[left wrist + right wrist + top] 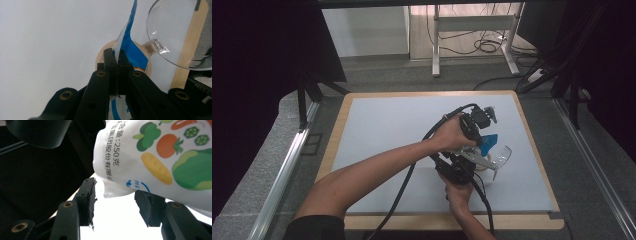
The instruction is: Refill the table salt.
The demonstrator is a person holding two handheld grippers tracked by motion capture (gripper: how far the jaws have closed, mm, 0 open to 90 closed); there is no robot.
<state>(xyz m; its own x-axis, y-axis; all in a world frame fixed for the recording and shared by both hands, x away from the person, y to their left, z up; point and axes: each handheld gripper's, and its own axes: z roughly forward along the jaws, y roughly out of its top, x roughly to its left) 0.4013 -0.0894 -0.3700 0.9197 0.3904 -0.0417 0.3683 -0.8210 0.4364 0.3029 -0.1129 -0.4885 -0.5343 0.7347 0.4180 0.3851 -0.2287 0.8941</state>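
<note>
Left of the glass bowl (500, 155) the counter (387, 130) lies wide open; the bowl, tape roll (105, 50) and pouch (488, 143) crowd its right edge.

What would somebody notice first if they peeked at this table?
Probably the packet with bright painted vegetables, hanging above the open right gripper. The left gripper pinches its blue and white edge. Beside it stands a clear plastic bowl, near the right edge of the table.

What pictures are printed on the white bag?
Colourful vegetables on the bag: green, orange-red and yellow ones. The right gripper view shows them best.
</note>
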